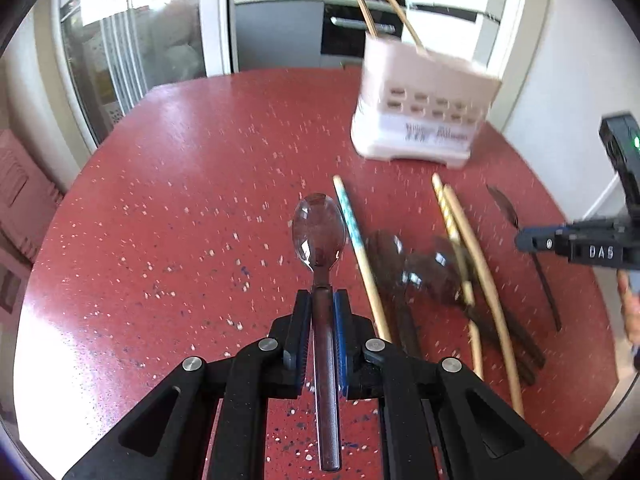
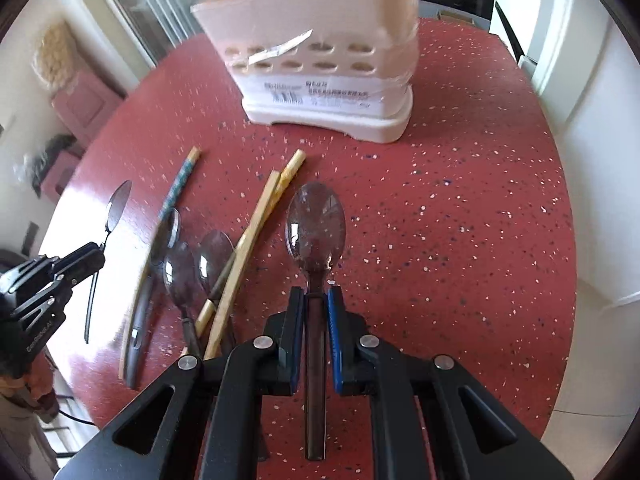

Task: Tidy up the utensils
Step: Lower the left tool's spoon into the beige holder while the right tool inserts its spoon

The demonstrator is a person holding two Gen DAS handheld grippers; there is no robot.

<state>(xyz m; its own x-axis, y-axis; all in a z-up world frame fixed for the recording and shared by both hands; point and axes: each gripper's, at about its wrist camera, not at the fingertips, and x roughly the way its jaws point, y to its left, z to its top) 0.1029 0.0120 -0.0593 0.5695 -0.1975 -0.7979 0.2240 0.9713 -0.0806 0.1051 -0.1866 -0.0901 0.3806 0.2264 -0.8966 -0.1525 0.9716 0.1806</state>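
My left gripper (image 1: 321,294) is shut on a metal spoon (image 1: 319,228), bowl forward, above the red table (image 1: 180,200). My right gripper (image 2: 316,292) is shut on another metal spoon (image 2: 316,224), also held above the table. A cream utensil holder (image 1: 420,108) stands at the far side with two chopsticks (image 1: 362,0) in it; it also shows in the right wrist view (image 2: 328,52). Loose spoons (image 2: 182,272) and chopsticks (image 2: 248,240) lie on the table between the grippers. The left gripper also shows in the right wrist view (image 2: 100,254), holding its spoon (image 2: 118,204).
A lone dark spoon (image 1: 508,208) lies at the right of the pile. A blue-patterned chopstick (image 1: 352,232) lies beside my left spoon. The right gripper's body (image 1: 580,240) shows at the left view's right edge. Kitchen cabinets and an oven (image 1: 352,32) stand behind the table.
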